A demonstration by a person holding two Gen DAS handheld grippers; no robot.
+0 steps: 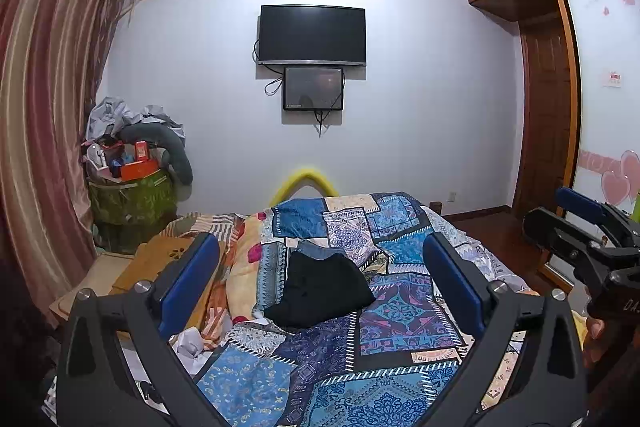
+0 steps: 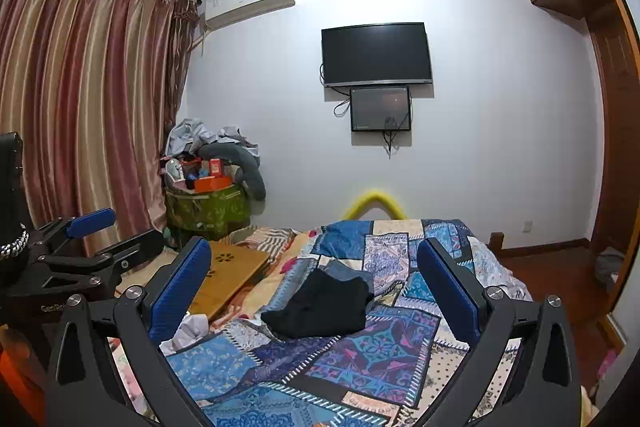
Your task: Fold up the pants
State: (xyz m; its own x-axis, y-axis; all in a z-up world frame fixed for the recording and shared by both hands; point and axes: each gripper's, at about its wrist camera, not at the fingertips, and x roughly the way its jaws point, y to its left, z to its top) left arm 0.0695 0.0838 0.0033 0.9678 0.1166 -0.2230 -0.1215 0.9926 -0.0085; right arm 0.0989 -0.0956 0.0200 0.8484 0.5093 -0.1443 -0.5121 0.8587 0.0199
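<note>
Both claws spread wide, empty; black pants lie folded on the bed ahead.

Left wrist view: left gripper (image 1: 320, 283) jaws apart, pants (image 1: 320, 293) beyond them on the patchwork quilt (image 1: 400, 311), a compact bundle, long axis near-left to far-right. Right wrist view: right gripper (image 2: 314, 291) likewise apart, bundle mid-bed. Folding looks complete; next likely only tidying or withdrawing.
</note>
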